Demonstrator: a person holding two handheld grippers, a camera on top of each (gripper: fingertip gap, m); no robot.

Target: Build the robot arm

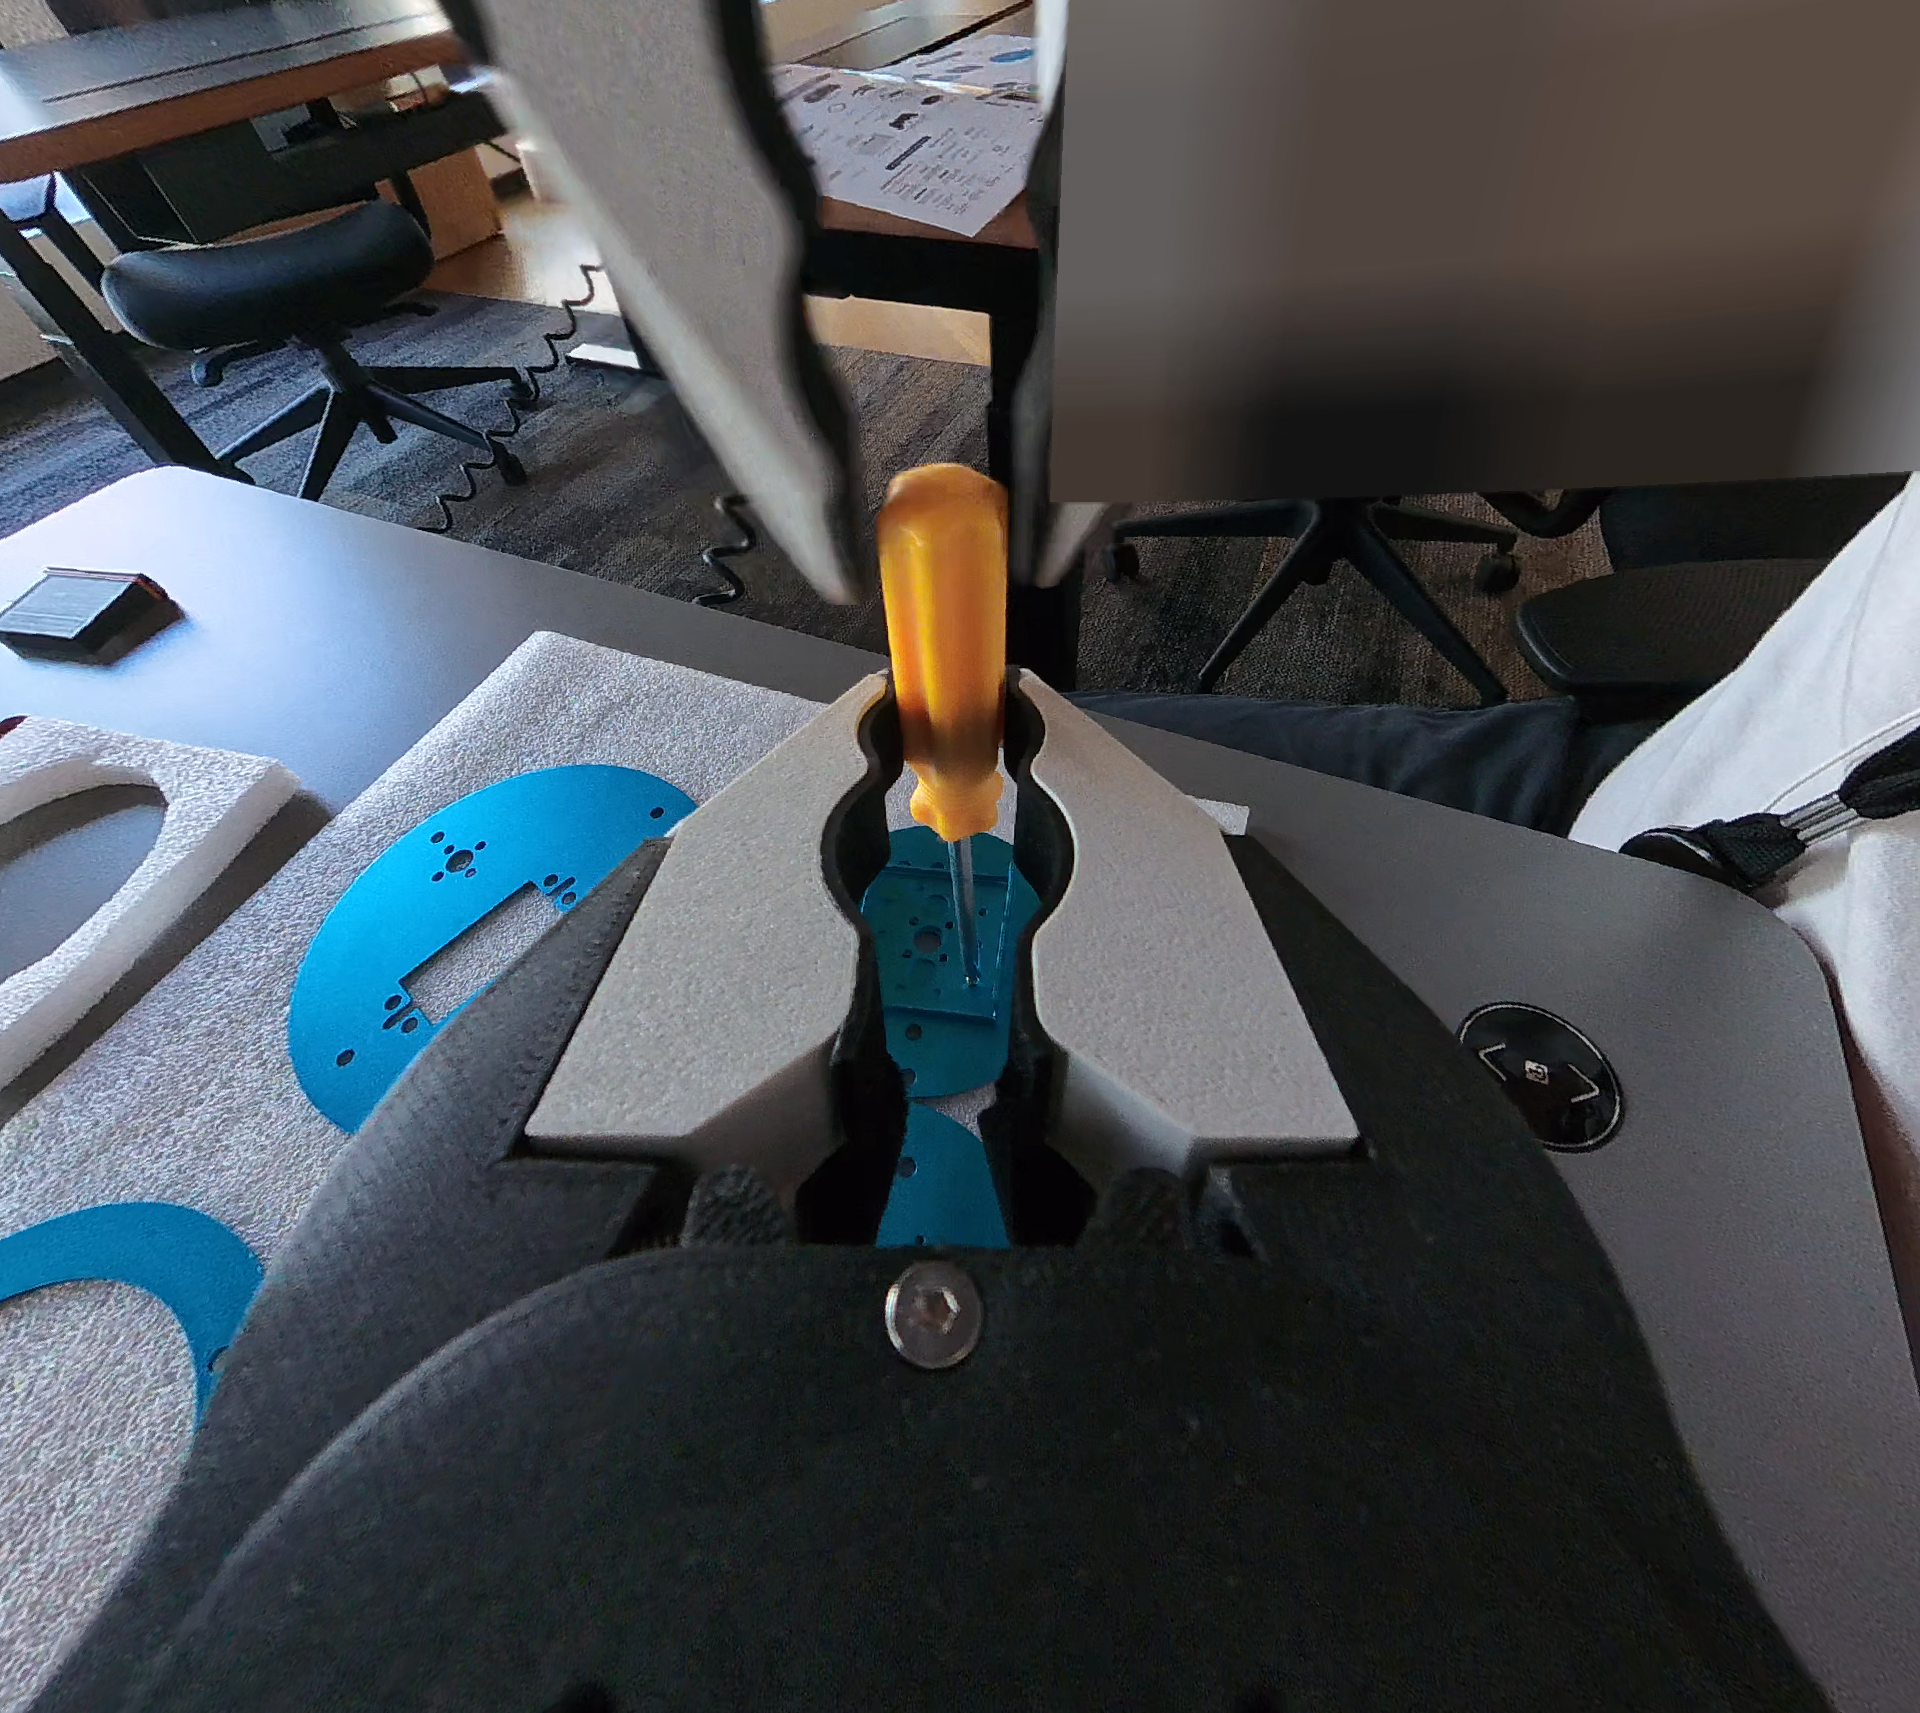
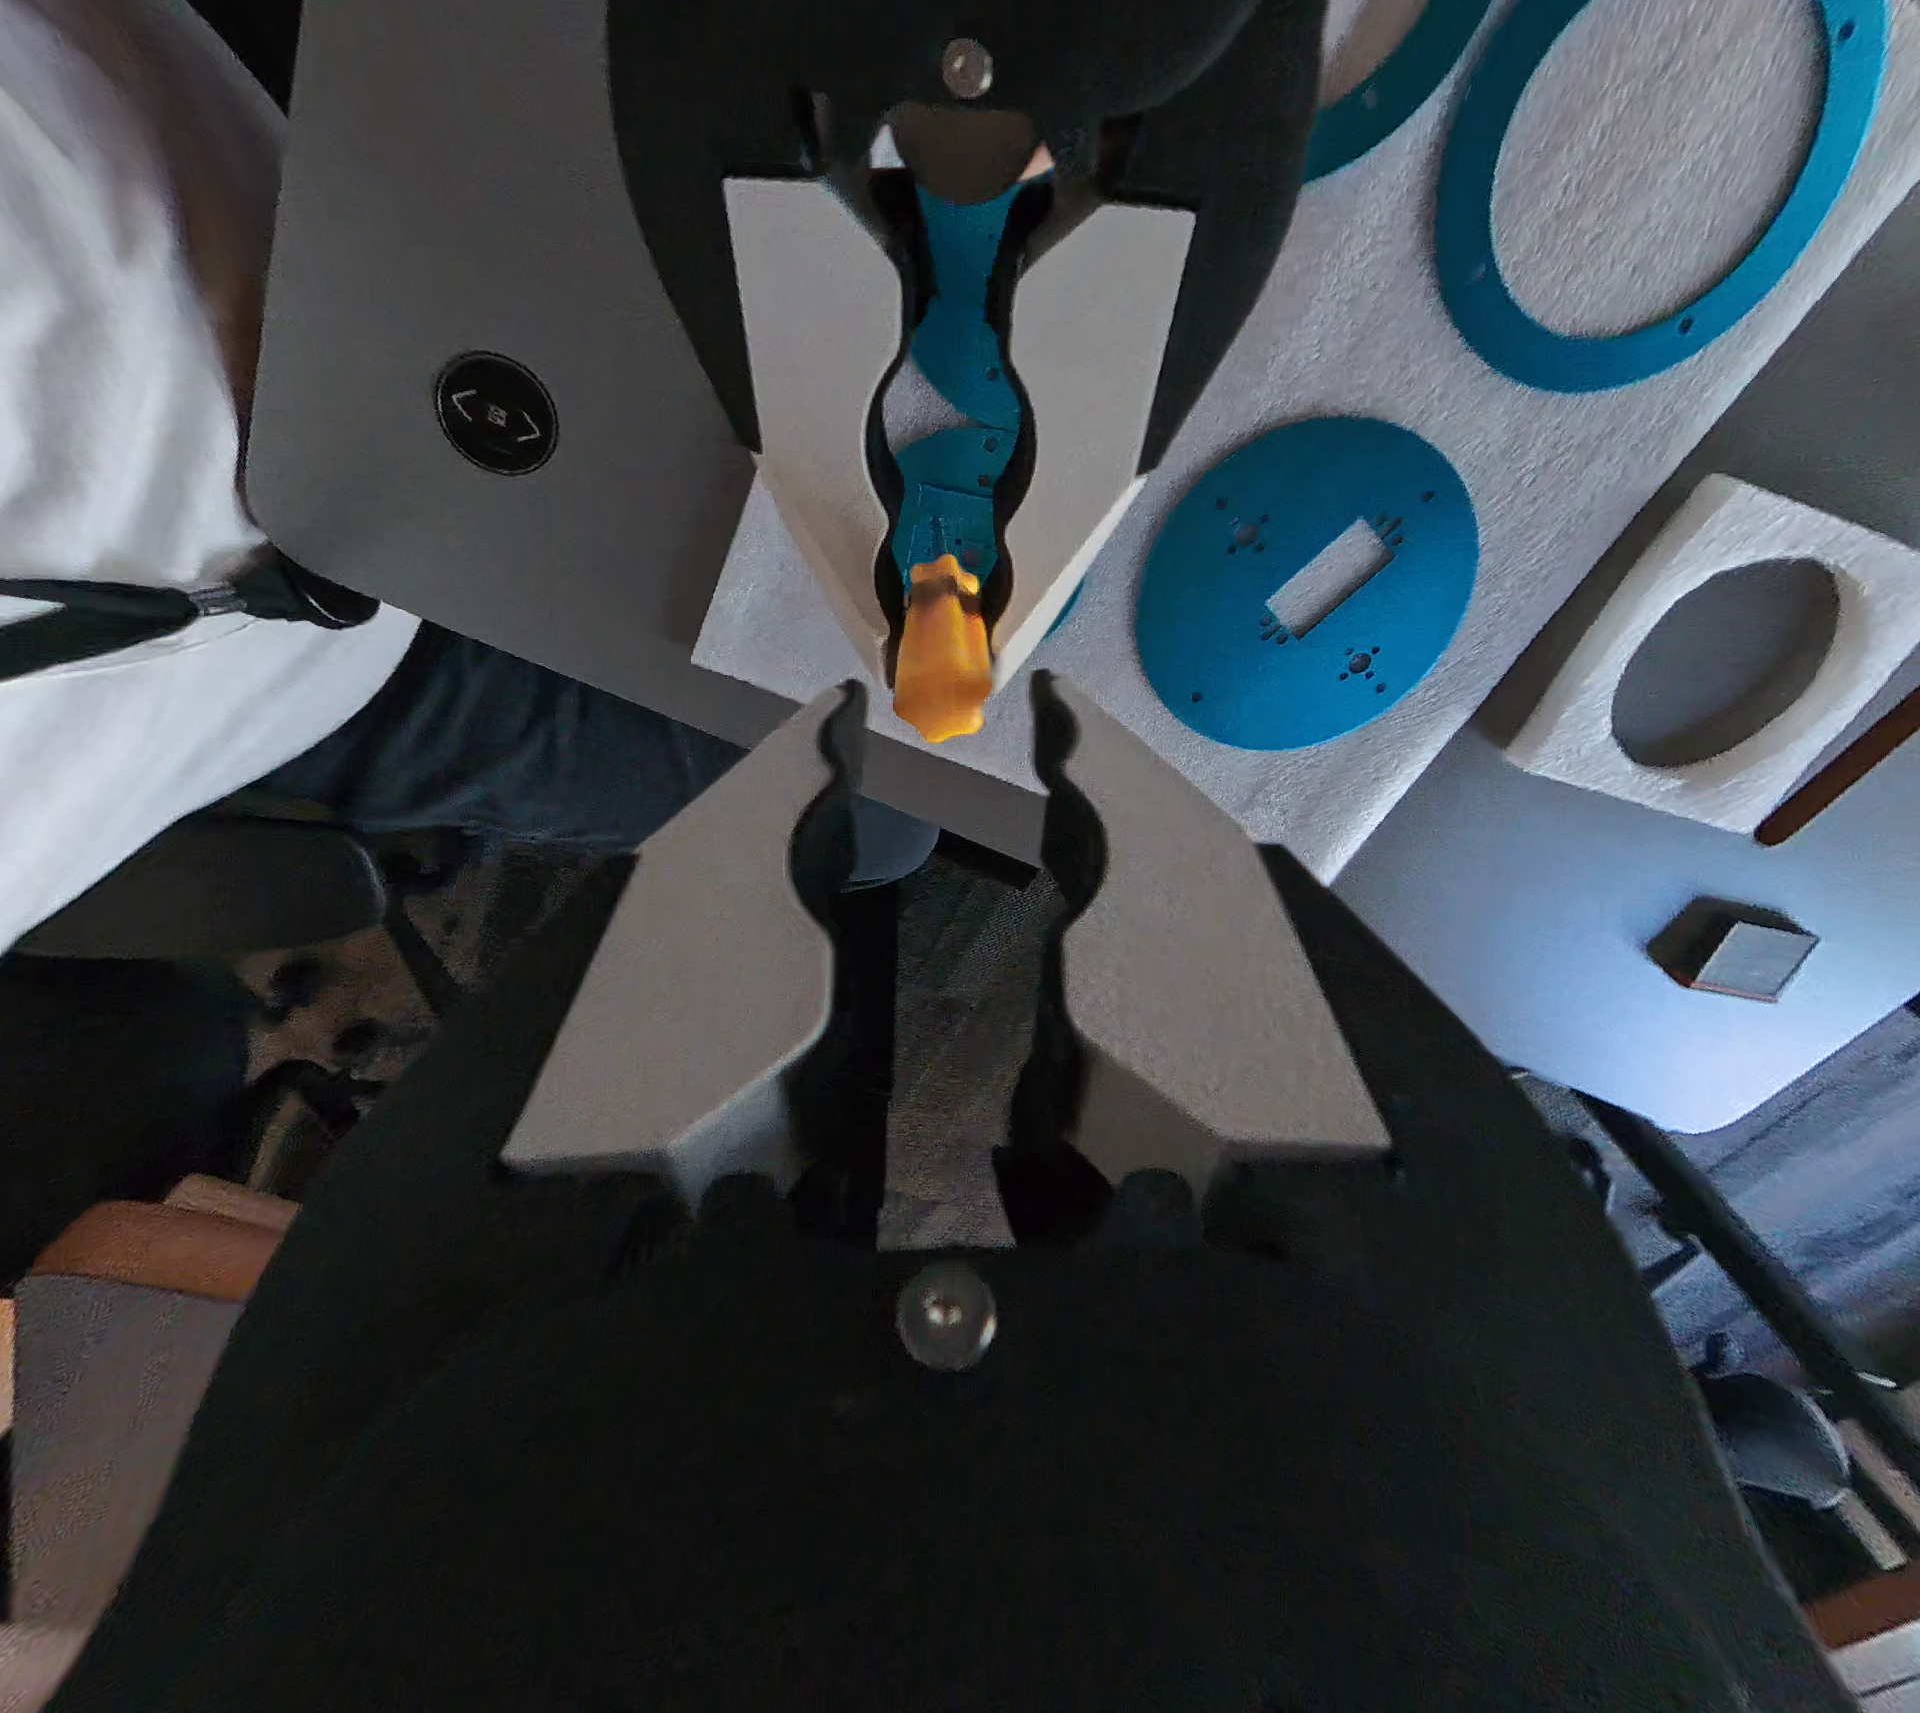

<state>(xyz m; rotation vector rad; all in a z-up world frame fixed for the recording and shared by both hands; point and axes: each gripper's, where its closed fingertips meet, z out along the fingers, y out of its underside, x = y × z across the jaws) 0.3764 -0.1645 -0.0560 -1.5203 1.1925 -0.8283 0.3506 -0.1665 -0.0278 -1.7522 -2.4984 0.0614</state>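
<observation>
My left gripper (image 1: 951,689) is shut on the amber handle of a small screwdriver (image 1: 940,614) and holds it upright. Its thin shaft points down onto a small blue drilled bracket (image 1: 914,946) lying on a blue plate on the white foam sheet (image 1: 260,1092). My right gripper (image 2: 945,699) is open. It comes from above and opposite, with its fingertips (image 1: 836,562) on either side of the handle's top end (image 2: 935,687), with small gaps showing. The left gripper (image 2: 943,657) faces it in the right wrist view.
On the foam lie a blue disc with a rectangular cut-out (image 2: 1304,583) and a blue ring (image 2: 1662,125). A foam block with an oval hole (image 2: 1725,655) and a small dark box (image 2: 1730,951) sit on the grey table (image 1: 364,603). A person in white (image 1: 1766,780) sits at the table's rounded corner. Only a small space, under 4 cm, lies between the two pairs of fingers.
</observation>
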